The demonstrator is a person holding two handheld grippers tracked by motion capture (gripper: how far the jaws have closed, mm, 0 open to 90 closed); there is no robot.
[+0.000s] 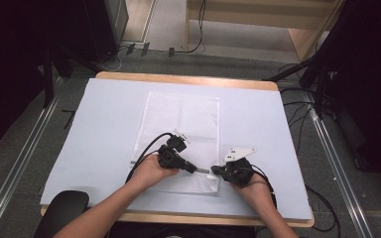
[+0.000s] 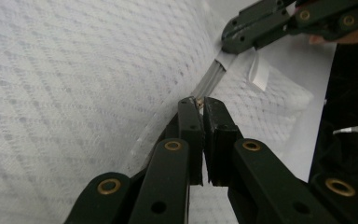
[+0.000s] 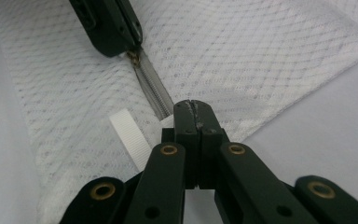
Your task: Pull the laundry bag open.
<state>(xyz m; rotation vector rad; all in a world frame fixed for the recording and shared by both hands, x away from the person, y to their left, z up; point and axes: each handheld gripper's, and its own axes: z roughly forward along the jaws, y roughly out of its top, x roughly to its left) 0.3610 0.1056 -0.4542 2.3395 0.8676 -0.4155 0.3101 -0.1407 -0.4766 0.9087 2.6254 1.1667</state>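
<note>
1. Left hand-held gripper: clamped on zipper pull.
2. Right hand-held gripper: closed on mesh bag at zipper end, beside white loop.
3. Bag flat on pale surface; beyond, cables on floor.

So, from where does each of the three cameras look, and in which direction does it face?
High view: above the person's side of the table, facing forward and down; both forearms, left gripper and right gripper over a white mesh zipper bag.
Left gripper view: rides the left gripper, looking along its fingers, shut on the zipper pull.
Right gripper view: rides the right gripper, shut on the bag's zipper end.
Shared: both gripper views show the grey zipper and the opposite gripper.
</note>
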